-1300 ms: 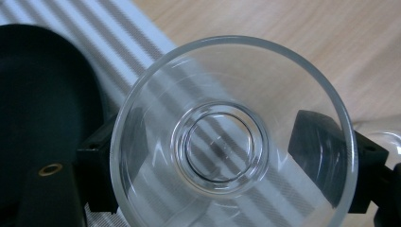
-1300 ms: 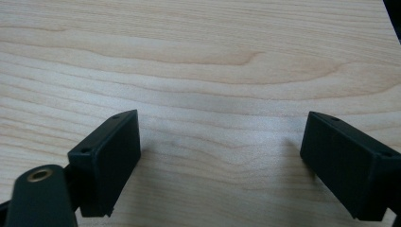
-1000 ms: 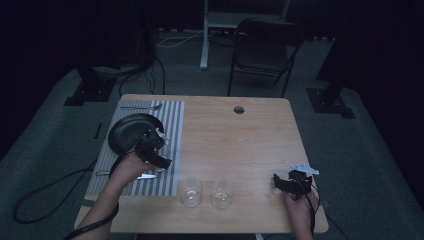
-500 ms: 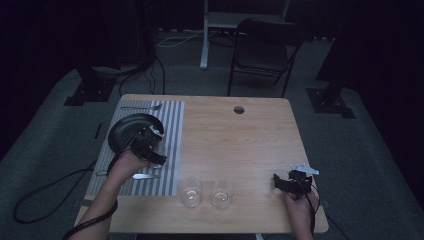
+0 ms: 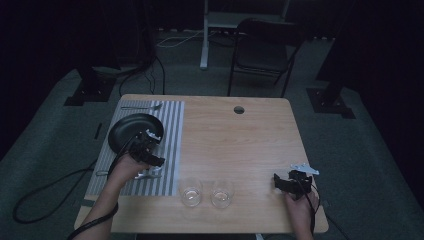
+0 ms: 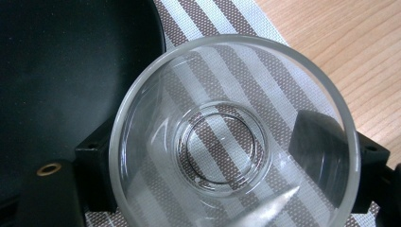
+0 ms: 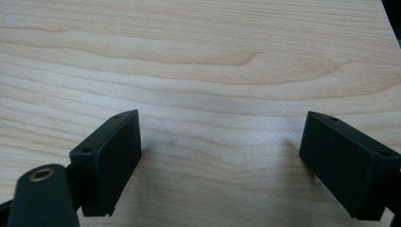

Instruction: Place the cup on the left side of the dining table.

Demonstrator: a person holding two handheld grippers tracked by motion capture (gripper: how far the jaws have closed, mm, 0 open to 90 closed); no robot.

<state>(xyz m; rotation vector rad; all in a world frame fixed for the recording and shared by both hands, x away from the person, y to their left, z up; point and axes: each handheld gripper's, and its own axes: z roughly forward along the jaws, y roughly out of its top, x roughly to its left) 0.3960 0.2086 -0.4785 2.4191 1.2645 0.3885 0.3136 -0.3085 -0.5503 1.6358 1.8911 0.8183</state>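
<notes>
We hold a clear glass [image 6: 231, 137] in our left gripper [image 5: 149, 154]. The two black jaws squeeze it from both sides, so the glass is pinched tight. In the left gripper view we look straight down into the glass, so it stands up with its open mouth facing us. Through its bottom we see the striped mat [image 6: 265, 61]. The black plate [image 6: 71, 71] is just beside the glass, on the far side from the bare wood of the table [image 6: 350, 42].

In the high view the left gripper is over the mat [image 5: 172, 130], just beside the plate [image 5: 127, 131]. The glass has to go down onto the stripes and not onto the rim of the plate, so we think it should come straight down.

Two more glasses [image 5: 191, 192] stand near the front edge of the table [image 5: 250, 145]. Our right gripper [image 5: 292, 181] waits well apart from them, low over bare wood. Its jaws are spread wide with nothing between them.
</notes>
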